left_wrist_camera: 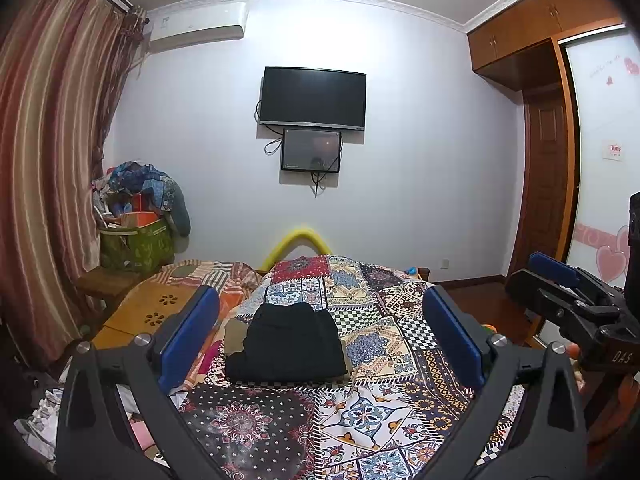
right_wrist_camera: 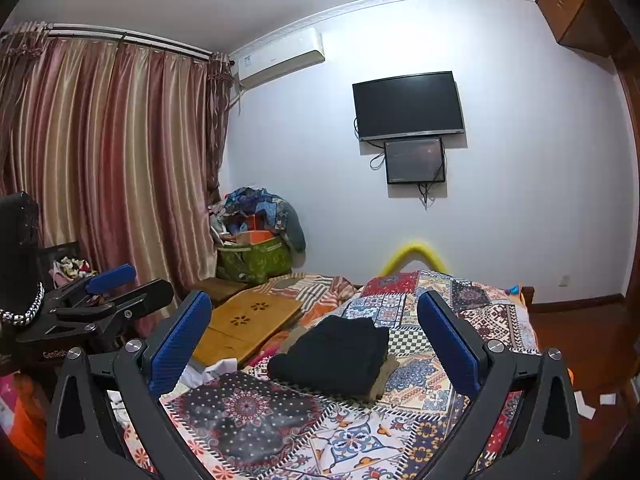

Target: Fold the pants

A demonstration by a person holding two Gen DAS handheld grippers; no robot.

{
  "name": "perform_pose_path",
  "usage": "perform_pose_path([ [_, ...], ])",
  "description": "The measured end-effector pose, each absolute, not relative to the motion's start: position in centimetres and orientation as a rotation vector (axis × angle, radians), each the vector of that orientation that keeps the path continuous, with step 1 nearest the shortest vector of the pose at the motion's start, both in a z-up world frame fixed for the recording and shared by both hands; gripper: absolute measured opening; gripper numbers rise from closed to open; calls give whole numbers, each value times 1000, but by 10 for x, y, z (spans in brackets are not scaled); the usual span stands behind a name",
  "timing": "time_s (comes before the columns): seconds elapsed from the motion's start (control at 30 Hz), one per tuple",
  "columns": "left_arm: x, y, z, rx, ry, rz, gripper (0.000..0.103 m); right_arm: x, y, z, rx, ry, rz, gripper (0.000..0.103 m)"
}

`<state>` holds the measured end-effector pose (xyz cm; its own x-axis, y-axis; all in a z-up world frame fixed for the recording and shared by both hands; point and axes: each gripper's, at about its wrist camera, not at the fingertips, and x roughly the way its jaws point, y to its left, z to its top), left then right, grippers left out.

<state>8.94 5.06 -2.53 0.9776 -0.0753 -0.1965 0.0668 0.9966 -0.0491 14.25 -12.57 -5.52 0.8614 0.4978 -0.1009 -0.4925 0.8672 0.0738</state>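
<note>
Black pants lie folded in a compact stack on the patterned bedspread, on top of an olive-brown folded garment. They also show in the right wrist view. My left gripper is open and empty, held above the bed short of the stack. My right gripper is open and empty too, at a similar height. The right gripper shows at the right edge of the left wrist view; the left gripper shows at the left of the right wrist view.
A wooden lap table lies on the bed left of the stack. A green bag piled with clothes stands in the corner by the striped curtain. A yellow foam guard caps the bed's foot. Wardrobe at right.
</note>
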Motion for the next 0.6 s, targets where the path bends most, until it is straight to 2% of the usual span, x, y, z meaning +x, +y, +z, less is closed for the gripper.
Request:
perform_pose_path([
  [0.6, 88, 46, -28, -33, 206, -89, 103, 141, -132, -53, 52, 119, 504, 103],
])
